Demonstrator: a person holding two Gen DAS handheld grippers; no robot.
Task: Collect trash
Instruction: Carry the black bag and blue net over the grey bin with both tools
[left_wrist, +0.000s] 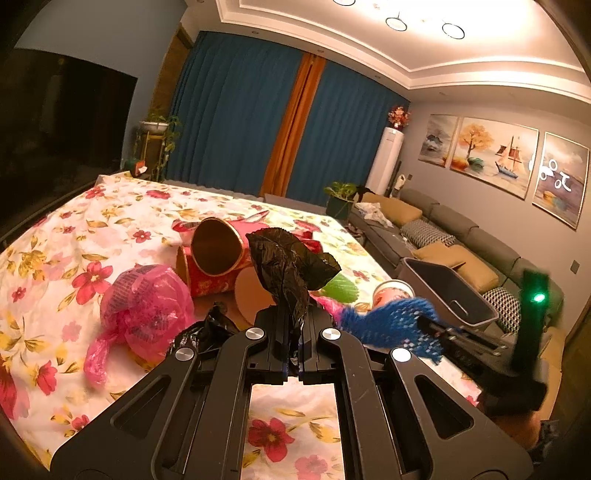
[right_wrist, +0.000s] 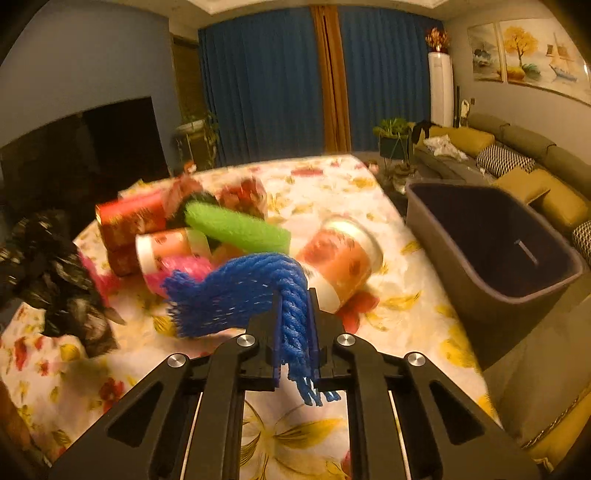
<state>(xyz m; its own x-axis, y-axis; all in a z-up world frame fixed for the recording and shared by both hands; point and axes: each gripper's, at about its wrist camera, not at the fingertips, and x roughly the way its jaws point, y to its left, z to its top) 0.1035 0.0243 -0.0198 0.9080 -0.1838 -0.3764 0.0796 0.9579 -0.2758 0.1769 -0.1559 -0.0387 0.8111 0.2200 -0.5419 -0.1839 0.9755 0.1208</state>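
Right wrist view: your right tool (right_wrist: 293, 317) pinches a blue foam net (right_wrist: 236, 291), ropy and frayed, above the floral tabletop (right_wrist: 402, 317), near the smooth grey bin (right_wrist: 491, 295). Your left tool (left_wrist: 291, 332) clamps a crinkly black bag (left_wrist: 288, 262). Paper cups (right_wrist: 340, 258) lie sideways beyond.

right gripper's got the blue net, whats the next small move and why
Probably carry the right gripper rightward over the grey bin and let go. It is shut on the blue foam net, the net is clear of the floral cloth, and the bin stands open at the table's right edge.
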